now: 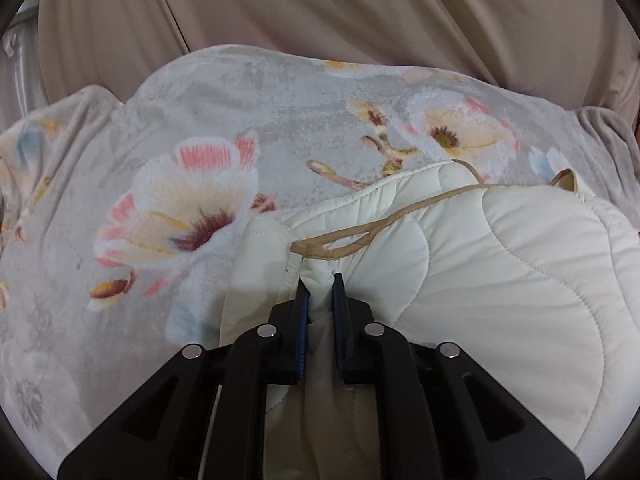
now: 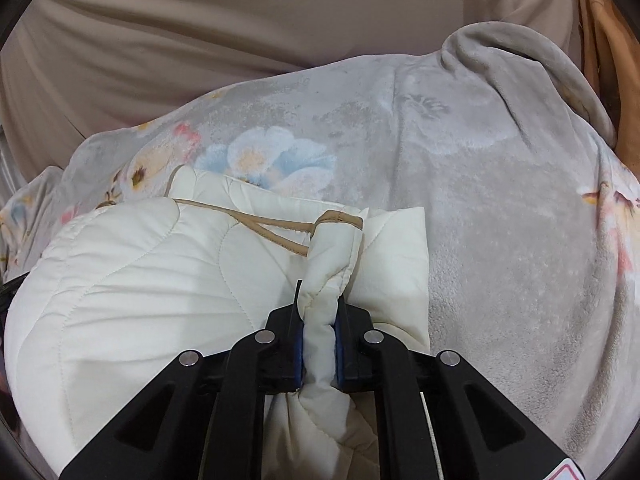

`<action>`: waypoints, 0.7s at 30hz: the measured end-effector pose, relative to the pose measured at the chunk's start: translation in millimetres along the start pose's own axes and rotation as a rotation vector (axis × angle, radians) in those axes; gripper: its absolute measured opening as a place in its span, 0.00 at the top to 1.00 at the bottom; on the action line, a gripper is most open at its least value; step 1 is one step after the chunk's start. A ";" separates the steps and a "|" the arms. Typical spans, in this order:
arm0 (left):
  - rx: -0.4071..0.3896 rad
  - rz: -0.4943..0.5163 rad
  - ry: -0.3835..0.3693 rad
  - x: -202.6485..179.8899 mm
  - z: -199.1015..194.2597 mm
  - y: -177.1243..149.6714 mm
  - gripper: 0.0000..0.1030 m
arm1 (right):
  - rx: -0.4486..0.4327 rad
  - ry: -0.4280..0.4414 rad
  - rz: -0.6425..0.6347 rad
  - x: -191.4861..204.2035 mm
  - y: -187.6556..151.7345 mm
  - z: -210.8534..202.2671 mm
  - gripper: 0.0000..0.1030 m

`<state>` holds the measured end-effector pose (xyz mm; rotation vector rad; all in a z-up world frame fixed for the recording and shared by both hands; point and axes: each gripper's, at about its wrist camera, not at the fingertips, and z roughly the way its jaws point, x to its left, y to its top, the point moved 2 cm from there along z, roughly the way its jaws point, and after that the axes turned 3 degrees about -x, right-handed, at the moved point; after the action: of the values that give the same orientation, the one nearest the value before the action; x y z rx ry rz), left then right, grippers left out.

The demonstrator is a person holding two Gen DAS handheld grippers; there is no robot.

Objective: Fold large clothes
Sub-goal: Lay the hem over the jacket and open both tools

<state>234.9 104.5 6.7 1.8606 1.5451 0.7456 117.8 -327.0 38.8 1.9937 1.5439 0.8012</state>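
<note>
While the cream quilted padded garment with tan piping (image 1: 500, 280) lies bunched on the grey plush blanket printed with pink and blue flowers (image 1: 200, 128), both claws have a bite of it, so the fold looks under way but far from finished. The left claw (image 1: 321, 280) is nearly closed, pinching a thin gather of cream fabric right at the garment's near edge, just below a loop of the tan piping (image 1: 340, 240). Over on the other side, the right claw (image 2: 319, 292) is clamped narrow on a thick rolled wad of the same padding, a sleeve or a corner, I cannot tell which.

What's done? The garment already sits in a rounded, doubled-up mound, with one flat panel (image 2: 396, 248) poking out beside the right claw. What's left, by my reading: that mound is puffy and uneven, no crisp rectangle yet, so the gripped ends want carrying across and pressing flat. Beyond the blanket hangs beige draped cloth (image 1: 320, 8), with an orange fabric (image 2: 608, 80) at the far right edge.
</note>
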 end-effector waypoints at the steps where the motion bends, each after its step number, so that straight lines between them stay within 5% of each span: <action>1: 0.000 0.001 0.000 -0.1 1.2 0.1 0.90 | 0.000 -0.001 0.000 1.2 -0.9 -0.4 0.91; 8: -0.019 -0.025 -0.025 4.8 -2.1 0.0 0.88 | -0.014 0.071 0.044 -8.5 -0.6 -3.3 0.85; 13: -0.109 -0.066 -0.012 12.6 -52.7 15.5 0.76 | -0.133 0.035 0.116 -13.6 16.5 -47.6 0.69; 18: -0.194 0.020 -0.169 -45.7 -110.9 53.0 0.52 | -0.192 0.200 -0.099 84.2 40.9 -79.7 0.76; 21: -0.137 0.097 -0.247 -98.2 -97.3 59.8 0.52 | -0.115 0.328 -0.243 157.3 35.9 -61.1 0.77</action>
<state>185.1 8.4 111.5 1.8573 1.2272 0.6212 128.7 -181.3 130.7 1.6115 1.8324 1.1277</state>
